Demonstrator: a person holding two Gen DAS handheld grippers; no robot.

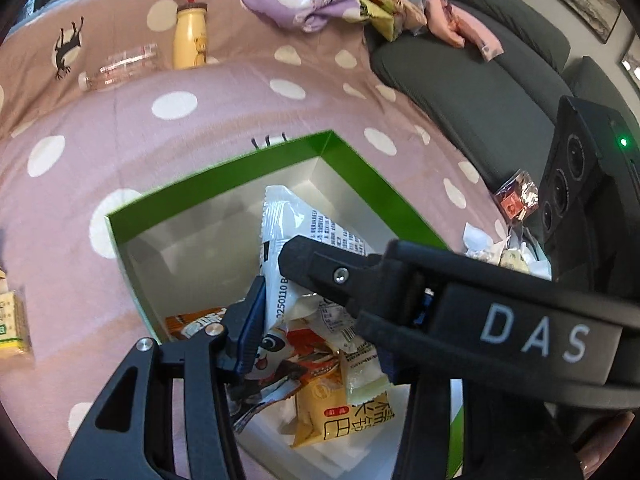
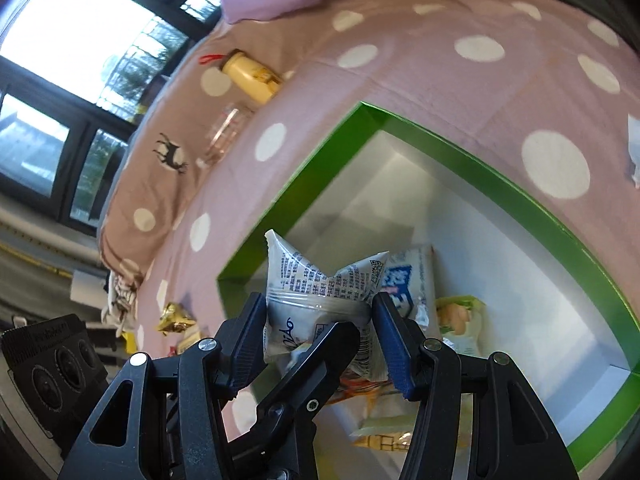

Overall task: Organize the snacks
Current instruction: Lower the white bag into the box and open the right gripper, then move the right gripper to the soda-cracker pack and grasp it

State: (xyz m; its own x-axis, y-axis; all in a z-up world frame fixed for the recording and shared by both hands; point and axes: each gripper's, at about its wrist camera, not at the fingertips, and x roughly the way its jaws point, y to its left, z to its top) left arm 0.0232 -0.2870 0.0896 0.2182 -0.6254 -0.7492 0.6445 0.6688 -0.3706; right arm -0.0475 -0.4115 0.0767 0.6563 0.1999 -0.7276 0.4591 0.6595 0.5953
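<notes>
Glossy plastic packet (image 2: 320, 292), cloth bedspread (image 1: 224, 100) — matt

The left gripper's (image 1: 308, 300) right finger is hidden behind the crossing right gripper (image 2: 320, 320); beneath both fingers, packets in the green box (image 1: 224, 172) overlap, their print partly covered

A: Which colours are seen on the box (image 2: 472, 168)?

B: Green walls and a white inside are shown. The cloth (image 1: 224, 96) under it is pink with white dots.

A: And the held packet (image 2: 320, 280)?

B: White with dark print. An orange-yellow packet (image 1: 340, 420) is seen below, and a bottle (image 1: 190, 38), perhaps cream-yellow, behind.
</notes>
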